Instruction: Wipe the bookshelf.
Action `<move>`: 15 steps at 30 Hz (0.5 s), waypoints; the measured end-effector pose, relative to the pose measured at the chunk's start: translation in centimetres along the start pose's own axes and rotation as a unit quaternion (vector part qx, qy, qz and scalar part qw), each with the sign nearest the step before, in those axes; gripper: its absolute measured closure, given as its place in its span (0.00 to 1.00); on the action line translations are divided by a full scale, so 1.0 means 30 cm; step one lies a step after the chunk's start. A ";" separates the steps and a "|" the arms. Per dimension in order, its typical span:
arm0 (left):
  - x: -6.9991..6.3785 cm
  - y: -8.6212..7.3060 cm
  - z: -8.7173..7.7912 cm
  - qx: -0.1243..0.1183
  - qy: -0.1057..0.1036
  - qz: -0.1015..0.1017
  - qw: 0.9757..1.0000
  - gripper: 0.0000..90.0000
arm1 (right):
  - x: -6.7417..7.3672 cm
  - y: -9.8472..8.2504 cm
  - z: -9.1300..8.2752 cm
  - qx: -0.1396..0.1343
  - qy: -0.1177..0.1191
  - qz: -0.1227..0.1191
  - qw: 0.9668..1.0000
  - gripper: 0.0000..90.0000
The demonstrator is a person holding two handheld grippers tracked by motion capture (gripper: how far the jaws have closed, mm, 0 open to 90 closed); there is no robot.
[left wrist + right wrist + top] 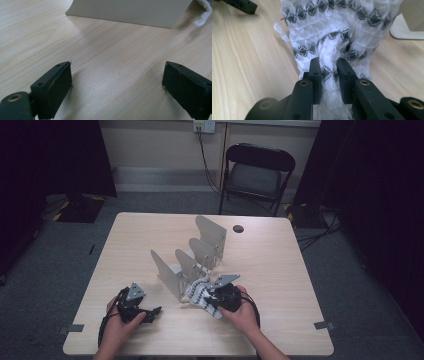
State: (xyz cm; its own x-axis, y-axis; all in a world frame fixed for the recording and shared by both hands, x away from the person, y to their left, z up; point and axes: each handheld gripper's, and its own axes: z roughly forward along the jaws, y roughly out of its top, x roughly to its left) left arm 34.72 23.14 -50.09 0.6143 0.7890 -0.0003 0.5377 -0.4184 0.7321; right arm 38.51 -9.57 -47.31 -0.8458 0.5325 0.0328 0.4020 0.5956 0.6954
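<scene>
Pinching a fold of the white cloth (329, 37) between its jaws, the right gripper (329, 67) held the fabric (white, knitted-looking, with bands of dark diamonds) low over the wooden table (280, 270). In the high view the cloth (198, 295) lay at about five o'clock from the grey metal rack (192, 257), right against its near end. The left gripper (150, 314) rested on the table at about seven o'clock from the rack, its jaws spread wide with nothing between them, well apart from the cloth. A black chair (256, 172) stood beyond the table at twelve o'clock.
</scene>
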 end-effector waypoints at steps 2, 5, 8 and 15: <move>0.000 0.000 0.000 0.000 0.000 0.000 1.000 0.10 | -0.001 -0.008 -0.001 0.001 0.001 -0.001 1.000 0.85; 0.000 0.000 0.000 0.000 0.000 0.000 1.000 0.10 | -0.001 -0.017 -0.003 0.001 0.001 -0.003 1.000 0.85; 0.000 0.000 0.000 0.000 0.000 0.000 1.000 0.10 | 0.001 -0.024 -0.007 0.005 0.002 -0.005 1.000 0.85; 0.000 0.000 0.000 0.000 0.000 0.000 1.000 0.10 | -0.002 -0.042 -0.031 0.012 0.000 -0.003 1.000 0.85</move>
State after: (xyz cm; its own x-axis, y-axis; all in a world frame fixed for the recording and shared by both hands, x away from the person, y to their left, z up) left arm 34.72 23.14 -50.09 0.6144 0.7890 -0.0001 0.5378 -0.4187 0.7317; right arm 37.72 -10.91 -47.52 -0.8485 0.5284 0.0288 0.4048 0.6130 0.6785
